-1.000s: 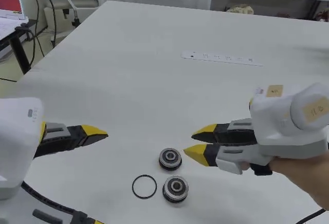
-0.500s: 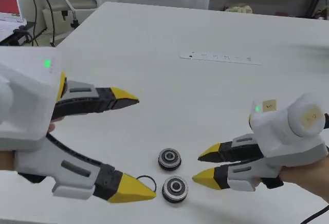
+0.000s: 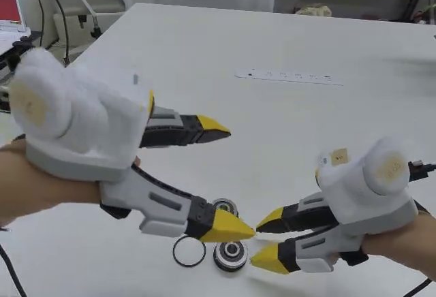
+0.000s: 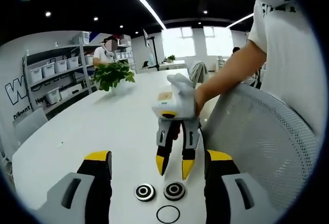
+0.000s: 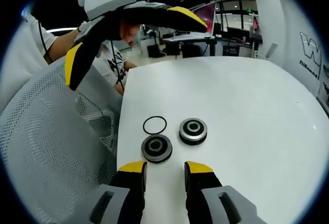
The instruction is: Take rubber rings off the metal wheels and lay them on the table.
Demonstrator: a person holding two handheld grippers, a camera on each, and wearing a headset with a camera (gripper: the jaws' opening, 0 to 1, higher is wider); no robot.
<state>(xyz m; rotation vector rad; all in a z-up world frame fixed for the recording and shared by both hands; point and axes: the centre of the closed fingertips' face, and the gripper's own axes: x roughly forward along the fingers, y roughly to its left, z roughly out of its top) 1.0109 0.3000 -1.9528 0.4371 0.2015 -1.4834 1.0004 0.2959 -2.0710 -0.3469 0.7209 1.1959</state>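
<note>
Two small metal wheels lie near the table's front edge: one [image 3: 230, 255] [image 5: 157, 148] [image 4: 175, 190] with a dark rim, beside a loose black rubber ring [image 3: 189, 251] [image 5: 154, 125] [image 4: 168, 214], and the other [image 3: 222, 206] [image 5: 193, 131] [image 4: 144, 191] just behind it. My left gripper [image 3: 230, 178] [image 4: 158, 157] stands wide open above them, and its lower jaw covers part of the far wheel in the head view. From the right, my right gripper [image 3: 259, 244] [image 5: 165, 168] points at the wheels, open by a narrow gap and holding nothing.
A white power strip [image 3: 287, 76] lies further back on the white table [image 3: 306, 140]. A mesh chair back [image 5: 56, 147] stands close to the table's front edge. Chairs and shelving stand beyond the far edge.
My left gripper has swung up and to the right with its jaws spread, so that it now hangs over the wheels. The right gripper has come slightly closer to them.
</note>
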